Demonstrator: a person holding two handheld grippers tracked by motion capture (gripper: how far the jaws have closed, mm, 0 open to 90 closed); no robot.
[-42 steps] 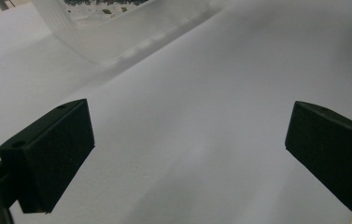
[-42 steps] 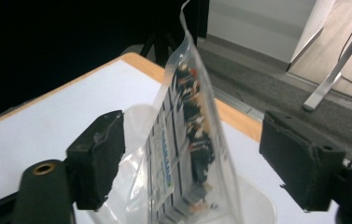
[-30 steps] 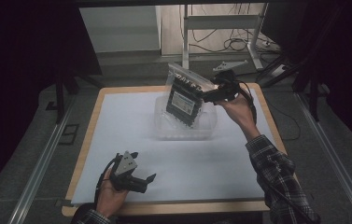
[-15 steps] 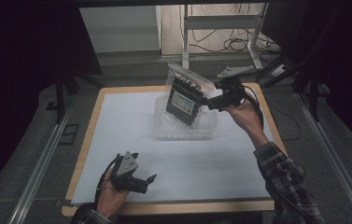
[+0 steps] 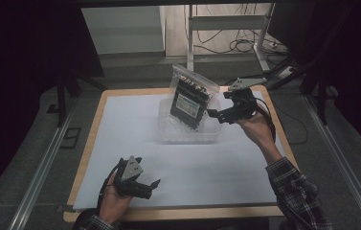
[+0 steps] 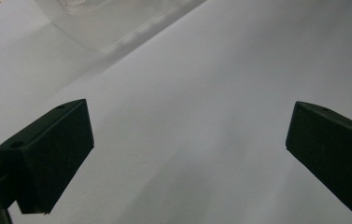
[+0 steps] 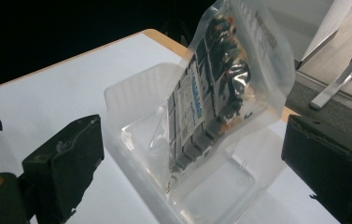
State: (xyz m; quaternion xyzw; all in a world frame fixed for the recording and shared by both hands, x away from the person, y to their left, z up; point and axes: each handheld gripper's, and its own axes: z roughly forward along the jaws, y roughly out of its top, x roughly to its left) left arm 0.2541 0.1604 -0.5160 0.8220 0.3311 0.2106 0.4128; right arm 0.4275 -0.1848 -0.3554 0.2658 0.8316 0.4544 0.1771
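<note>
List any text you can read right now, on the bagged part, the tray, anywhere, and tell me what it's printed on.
No text is legible.
White label on the dark part inside the clear bag: blue and dark print, too blurred to read.
Upper edge of the bag: faint printed lines, too small to read.
Clear plastic tray, left gripper, right gripper: no markings visible.

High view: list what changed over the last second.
The right tool drew back slightly from the bagged part, toward the table's right edge, jaws open, holding nothing. The bag stayed leaning upright in the clear tray; the left tool stayed resting open near the front edge.
</note>
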